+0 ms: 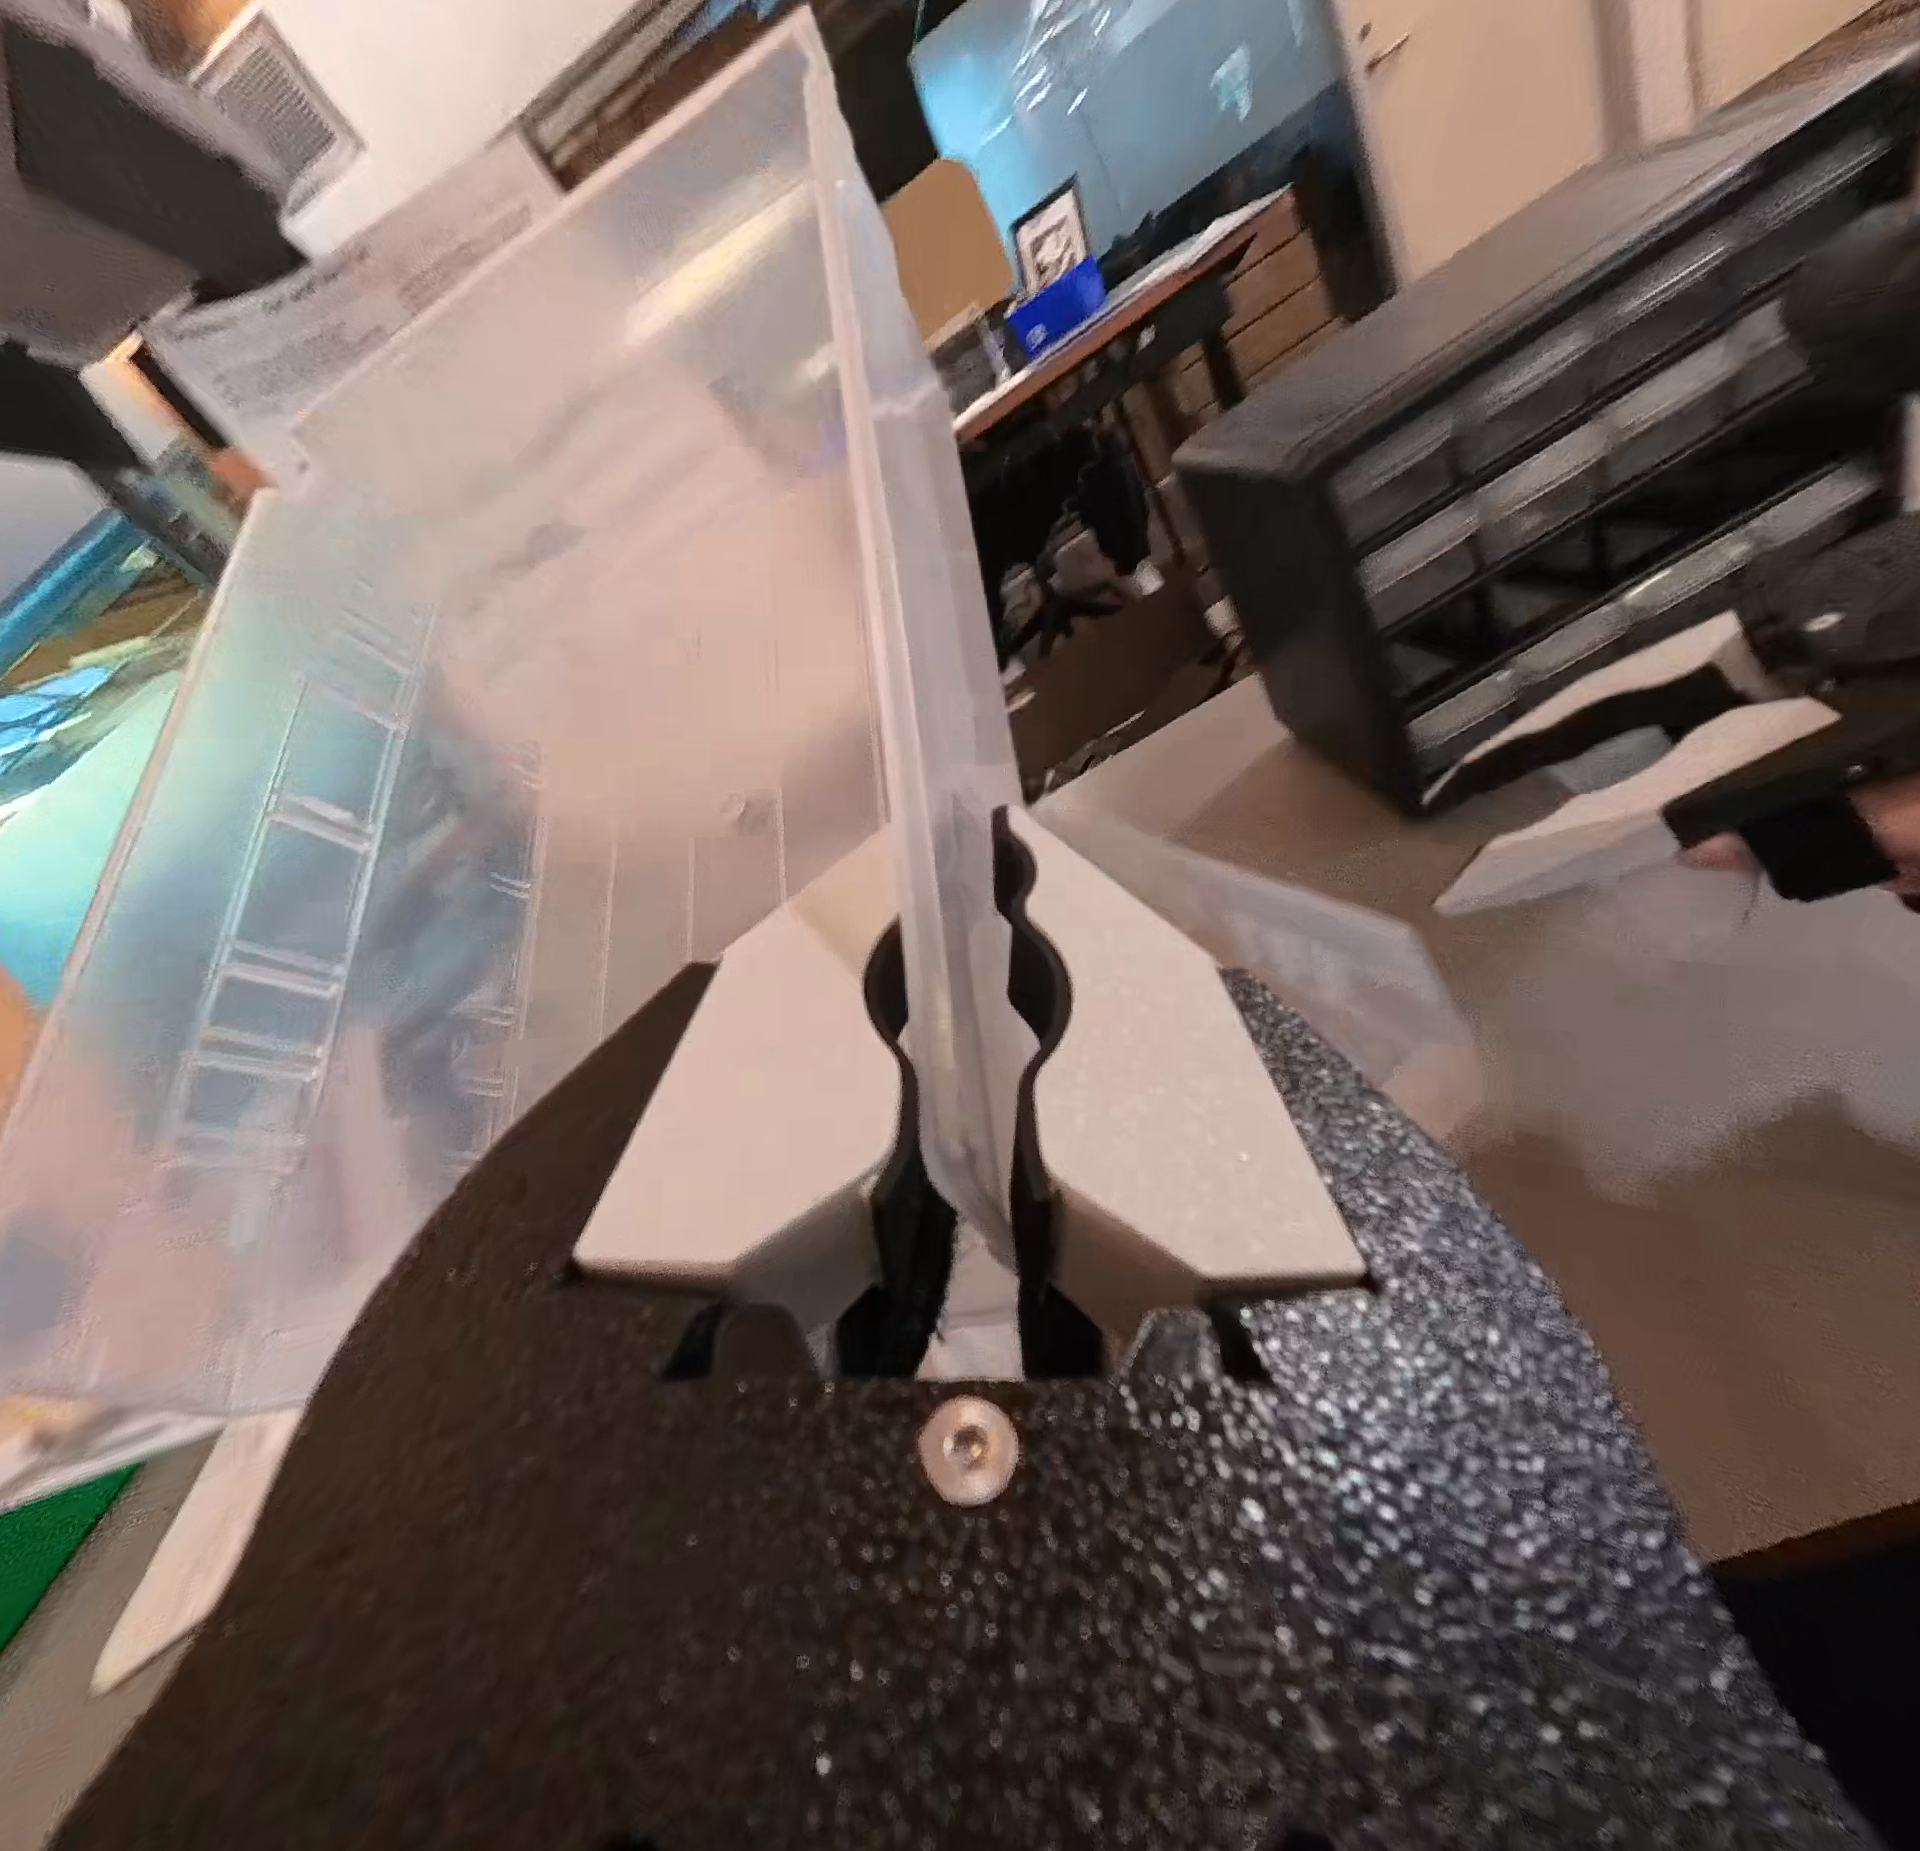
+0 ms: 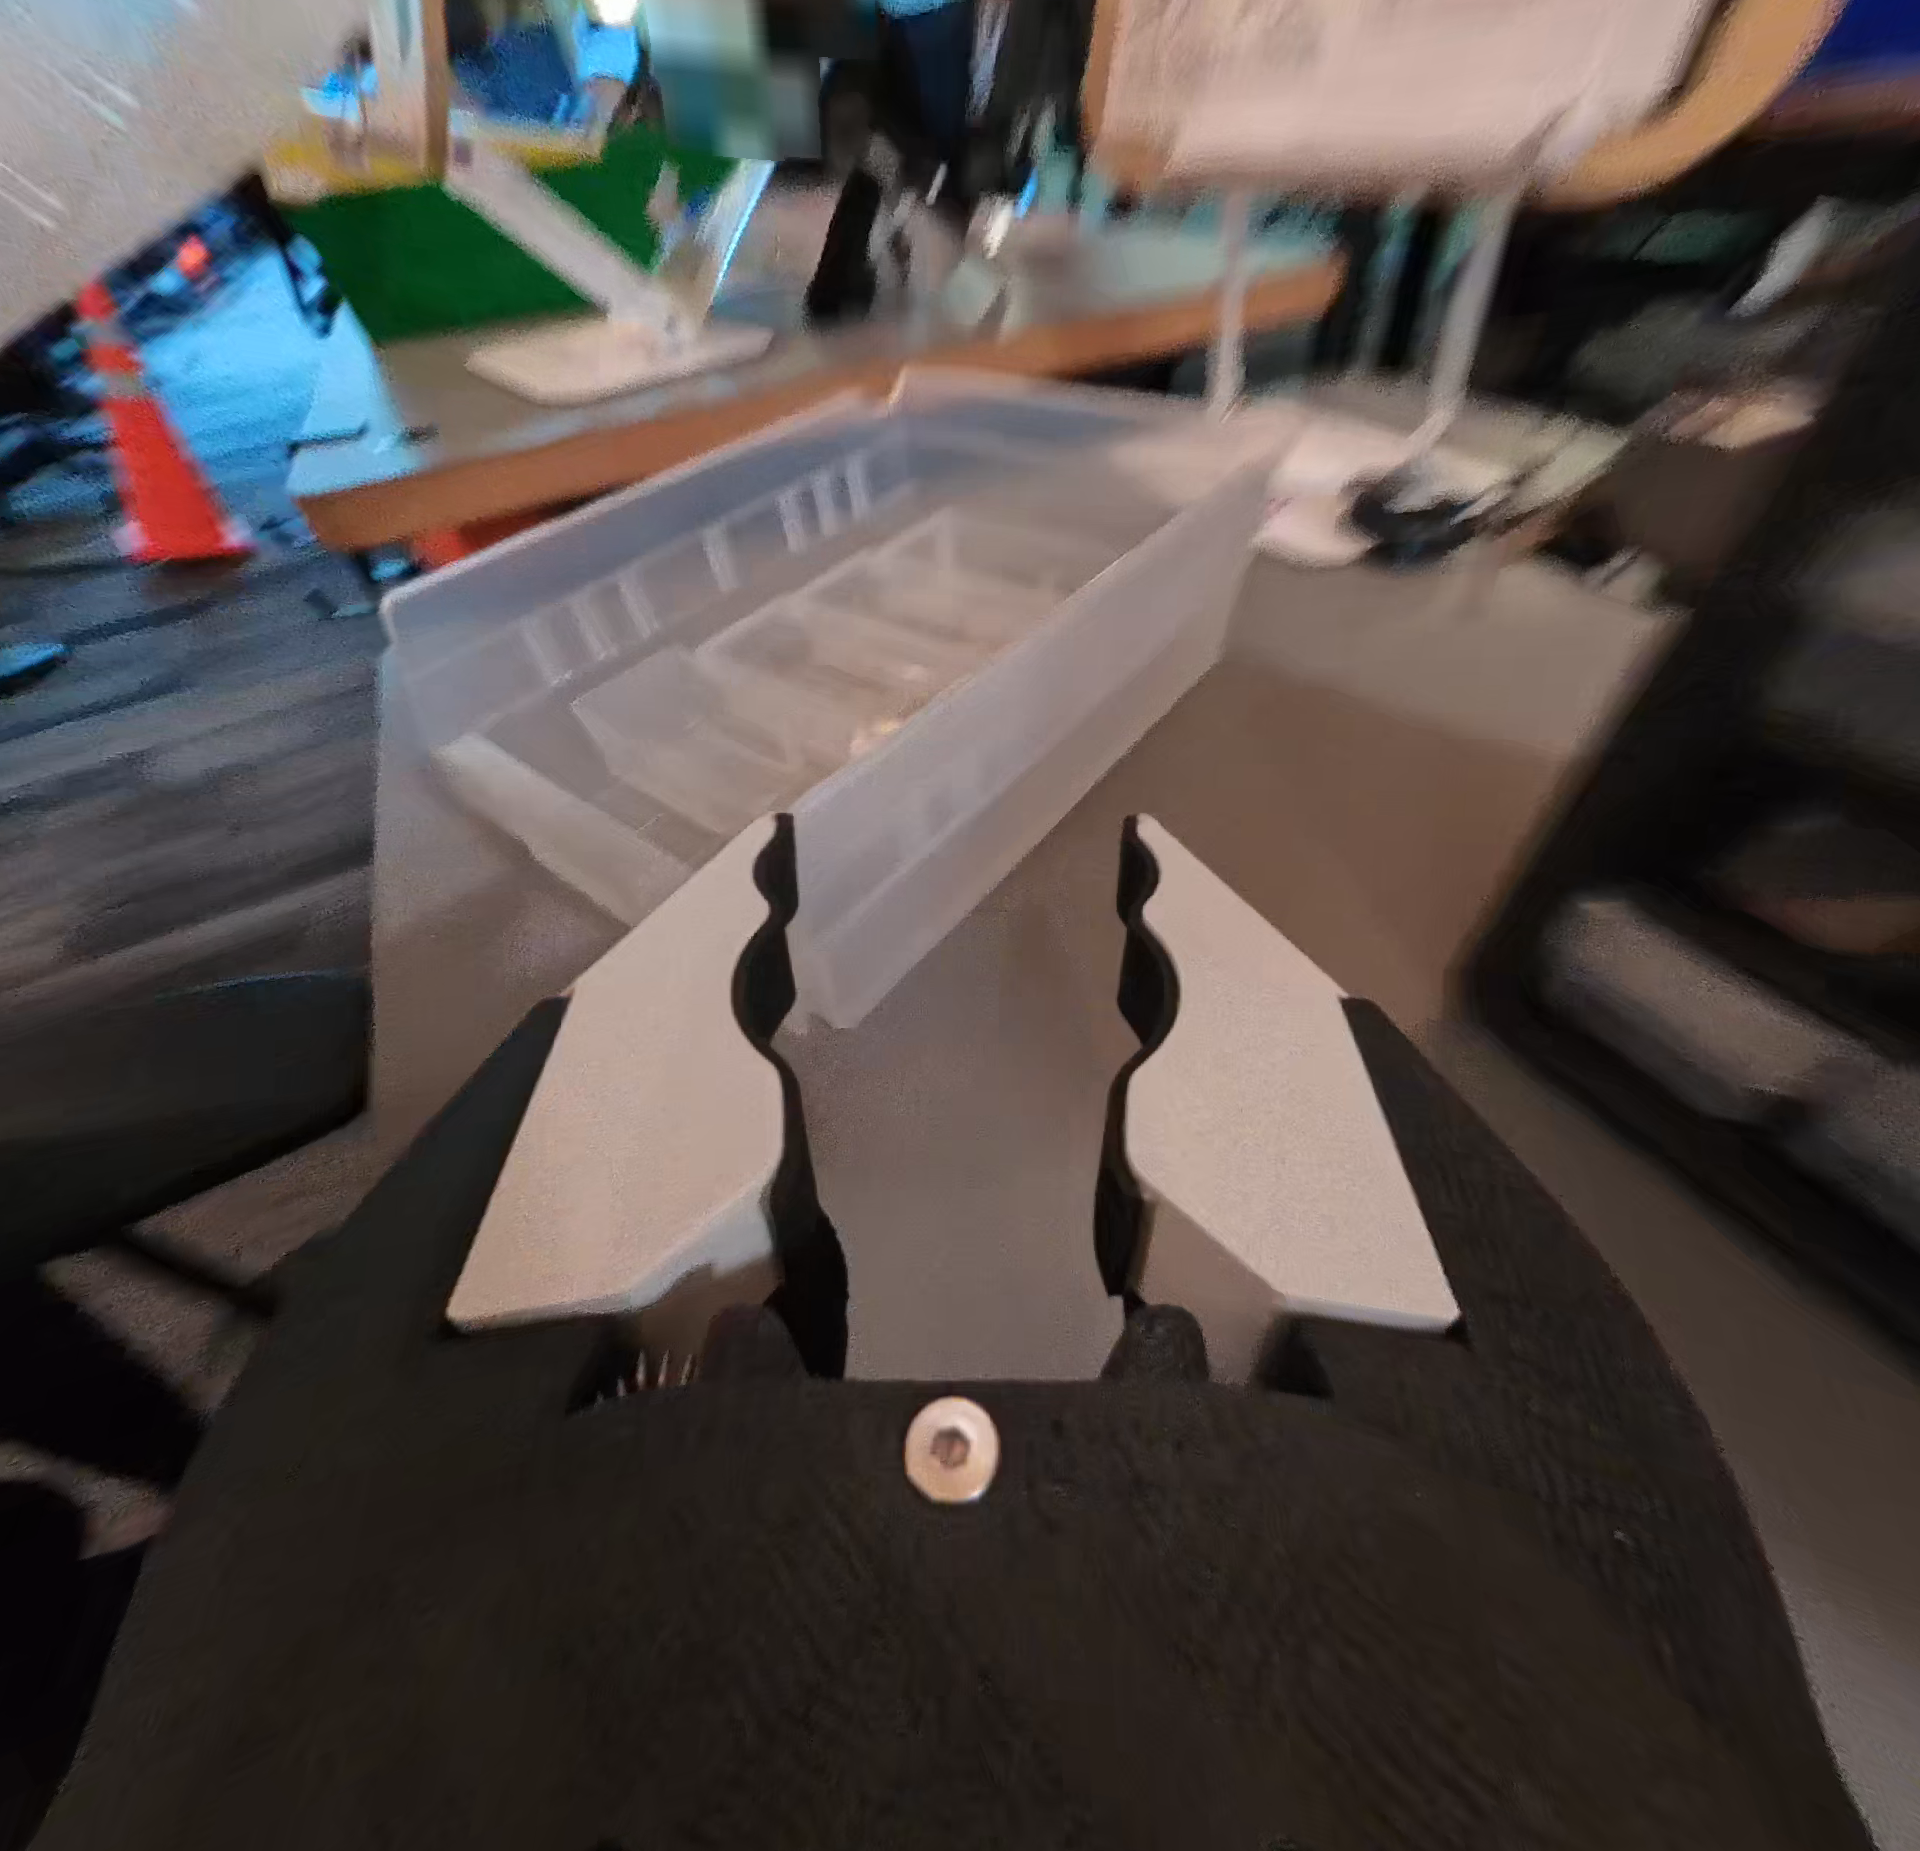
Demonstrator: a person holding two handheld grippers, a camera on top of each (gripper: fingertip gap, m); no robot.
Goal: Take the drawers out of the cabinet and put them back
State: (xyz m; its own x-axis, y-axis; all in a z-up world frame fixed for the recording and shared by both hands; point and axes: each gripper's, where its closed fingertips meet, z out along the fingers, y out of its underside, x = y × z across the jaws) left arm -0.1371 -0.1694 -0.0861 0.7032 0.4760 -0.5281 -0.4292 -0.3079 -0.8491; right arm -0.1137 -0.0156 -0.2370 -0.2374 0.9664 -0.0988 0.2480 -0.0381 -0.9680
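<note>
My left gripper (image 1: 961,845) is shut on the thin wall of a clear plastic drawer (image 1: 540,658), which it holds tilted up in the air. A black cabinet (image 1: 1538,513) with several clear drawers and some open slots stands on the table at the right. My right gripper (image 2: 956,835) is open. A second clear drawer (image 2: 831,638) lies on the grey table (image 2: 1351,866), and its near corner reaches between the right fingertips by the left finger. The right gripper also shows in the left wrist view (image 1: 1455,845), low over the table in front of the cabinet.
The cabinet's dark side (image 2: 1714,918) is close on the right. Behind are a wooden table (image 2: 727,399) with a white stand (image 2: 623,347) and a green mat (image 2: 436,263), and an orange cone (image 2: 156,451) on the floor. A blurred pale object (image 2: 1403,56) hangs at the upper right.
</note>
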